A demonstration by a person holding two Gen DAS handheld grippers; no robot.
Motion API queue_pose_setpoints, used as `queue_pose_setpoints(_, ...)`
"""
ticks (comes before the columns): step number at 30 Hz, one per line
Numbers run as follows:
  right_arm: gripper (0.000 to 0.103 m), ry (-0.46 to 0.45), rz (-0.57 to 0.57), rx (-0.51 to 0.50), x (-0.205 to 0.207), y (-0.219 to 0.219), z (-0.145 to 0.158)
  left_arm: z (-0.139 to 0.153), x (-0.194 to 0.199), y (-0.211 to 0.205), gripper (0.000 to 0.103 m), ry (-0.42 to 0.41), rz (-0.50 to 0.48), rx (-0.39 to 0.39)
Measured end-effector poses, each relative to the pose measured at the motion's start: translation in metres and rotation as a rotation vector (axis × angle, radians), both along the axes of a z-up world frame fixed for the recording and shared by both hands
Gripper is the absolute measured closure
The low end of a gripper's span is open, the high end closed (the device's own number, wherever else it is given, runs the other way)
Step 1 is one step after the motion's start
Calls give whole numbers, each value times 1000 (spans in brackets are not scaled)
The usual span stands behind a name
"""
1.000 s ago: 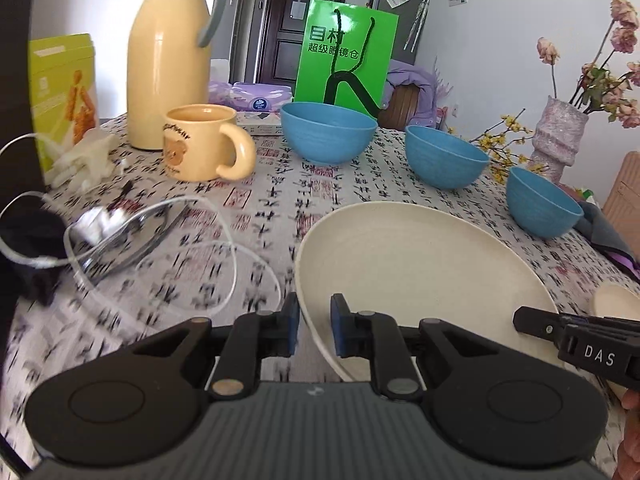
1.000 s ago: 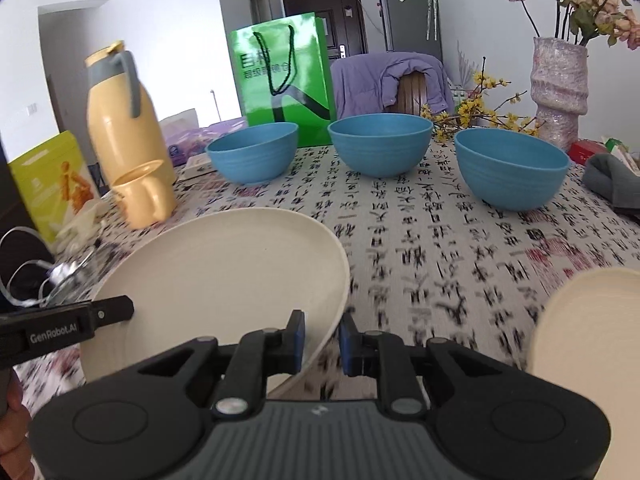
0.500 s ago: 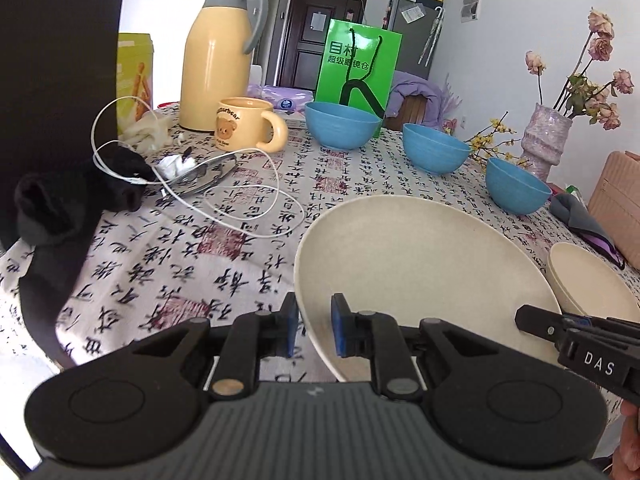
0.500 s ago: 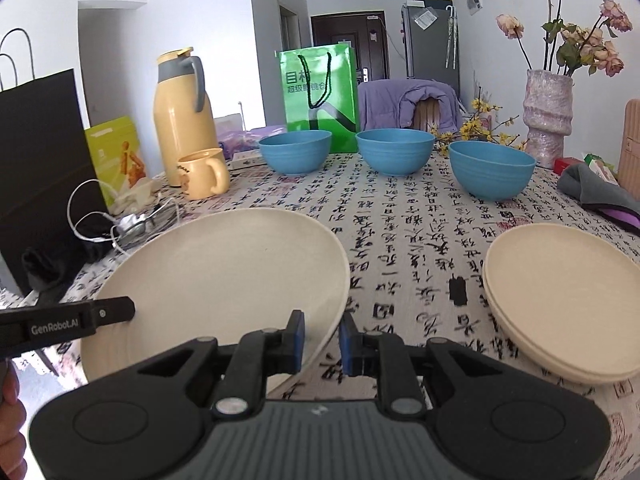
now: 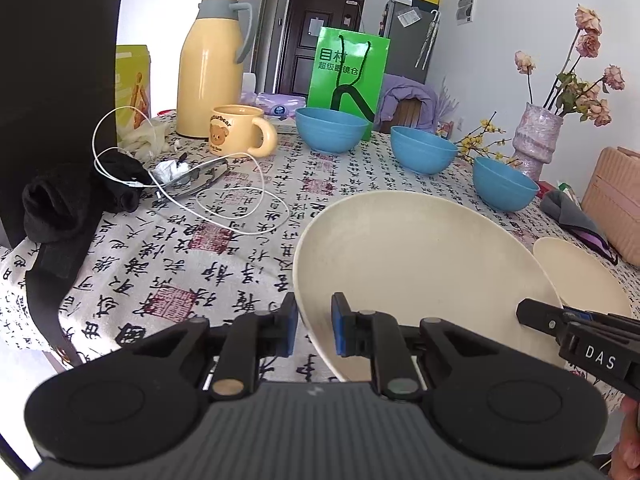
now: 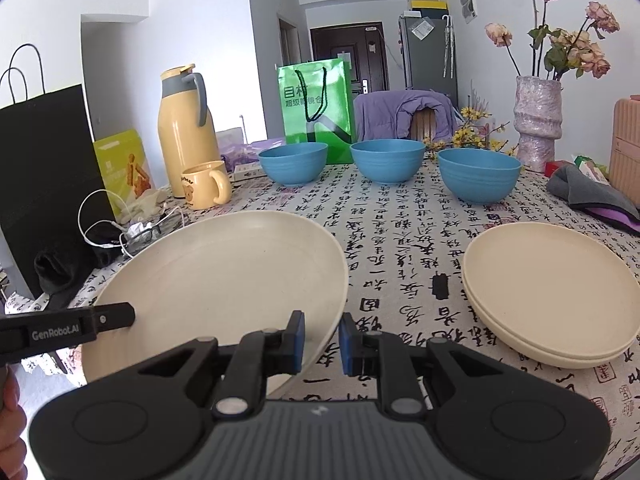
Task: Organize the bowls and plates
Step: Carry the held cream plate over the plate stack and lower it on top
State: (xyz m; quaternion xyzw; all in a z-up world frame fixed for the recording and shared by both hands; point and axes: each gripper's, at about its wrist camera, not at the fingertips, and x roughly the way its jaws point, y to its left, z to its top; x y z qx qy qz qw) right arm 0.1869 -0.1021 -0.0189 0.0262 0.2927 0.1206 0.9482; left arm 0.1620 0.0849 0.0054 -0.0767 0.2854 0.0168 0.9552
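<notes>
Surroundings: three blue bowls point(image 6: 387, 160) in a row behind, mug point(image 5: 236, 135) and white cable point(image 5: 224, 200) at left.
Plate point(image 6: 224, 280): held above the tablecloth point(image 6: 400, 248), tilted, face up.
Left gripper point(image 5: 314, 330): clamps the plate's left rim.
Right gripper point(image 6: 322, 342): clamps its right rim.
Plate stack point(image 6: 556, 292): rests at right, apart.

Left gripper point(image 5: 314, 330): jaws narrowly parted, straddling left rim of cream plate point(image 5: 420, 264), pads close to rim on either side. Right gripper point(image 6: 321, 338): jaws likewise straddling plate's right rim. Both level, pointing forward. Fingers of hand point(image 6: 10, 420) visible at edge.
</notes>
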Motion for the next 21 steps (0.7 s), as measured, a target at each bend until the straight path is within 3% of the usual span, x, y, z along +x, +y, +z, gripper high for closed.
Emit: queue_pose_setpoints(21,86,-24,-163,14,25,-116,5,4,48,-117,86,-1,-150,11)
